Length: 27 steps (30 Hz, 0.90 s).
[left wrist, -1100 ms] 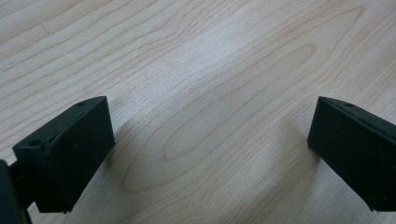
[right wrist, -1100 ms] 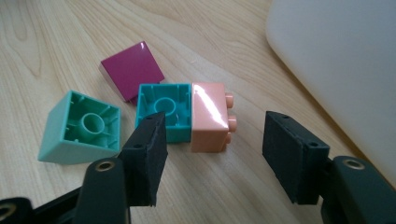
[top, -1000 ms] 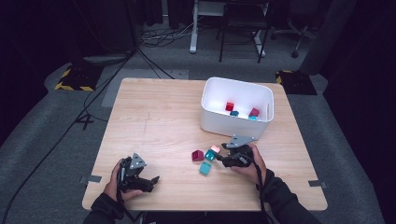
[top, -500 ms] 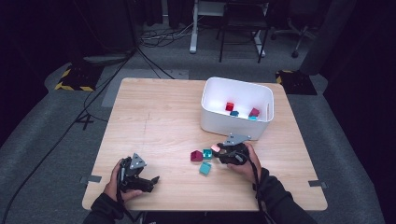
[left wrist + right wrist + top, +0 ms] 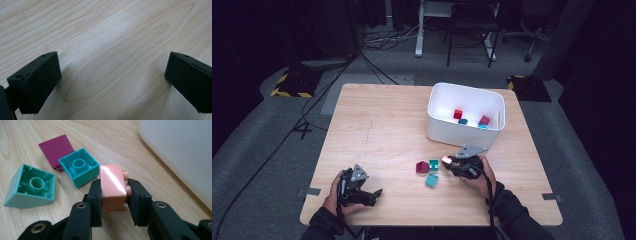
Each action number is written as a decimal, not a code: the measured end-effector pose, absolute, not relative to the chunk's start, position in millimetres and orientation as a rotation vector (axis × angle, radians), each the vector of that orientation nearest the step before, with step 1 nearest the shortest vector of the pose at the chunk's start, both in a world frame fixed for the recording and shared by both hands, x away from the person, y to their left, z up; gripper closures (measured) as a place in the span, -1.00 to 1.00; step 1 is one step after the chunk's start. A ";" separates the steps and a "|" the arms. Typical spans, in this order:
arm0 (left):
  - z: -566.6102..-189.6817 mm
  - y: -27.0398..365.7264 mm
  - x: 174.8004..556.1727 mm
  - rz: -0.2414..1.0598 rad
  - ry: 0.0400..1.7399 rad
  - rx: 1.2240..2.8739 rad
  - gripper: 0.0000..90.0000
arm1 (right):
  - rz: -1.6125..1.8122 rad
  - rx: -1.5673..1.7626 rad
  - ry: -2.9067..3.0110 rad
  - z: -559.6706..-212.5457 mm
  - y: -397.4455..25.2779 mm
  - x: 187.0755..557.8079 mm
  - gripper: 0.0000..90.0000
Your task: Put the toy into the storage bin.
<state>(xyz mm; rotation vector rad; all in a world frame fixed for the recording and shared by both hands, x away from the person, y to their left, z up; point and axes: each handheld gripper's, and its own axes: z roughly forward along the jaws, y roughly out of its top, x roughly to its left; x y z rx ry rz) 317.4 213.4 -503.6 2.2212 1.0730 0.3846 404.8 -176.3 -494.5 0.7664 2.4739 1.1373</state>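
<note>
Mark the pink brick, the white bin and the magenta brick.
pink brick (image 5: 113, 185), right gripper view, on its shiny broad face.
white bin (image 5: 462, 135), high view, on its near outer wall.
magenta brick (image 5: 55, 149), right gripper view, on its flat face.

A light wooden surface (image 5: 382, 125) with visible grain carries everything. Toward its far right stands a white bin (image 5: 464, 130), resting directly on the wood. In front of the bin, near the middle of the near half, three blocks lie close together: a magenta block (image 5: 422, 166), a teal block (image 5: 433, 165) just beside it with its hollow underside turned up, and a lighter green block (image 5: 431, 180) a little nearer the person, tipped on its side. The left half is bare wood.
</note>
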 end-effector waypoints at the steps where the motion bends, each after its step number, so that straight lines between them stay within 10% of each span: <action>1: -503.8 213.2 317.2 0.374 1.074 2.220 -0.99 | 1.148 0.766 2.474 -493.9 -178.6 404.2 0.48; 27: -504.4 213.4 318.6 0.364 1.062 2.218 -0.99 | 1.235 0.738 2.394 -462.9 -214.3 381.6 0.48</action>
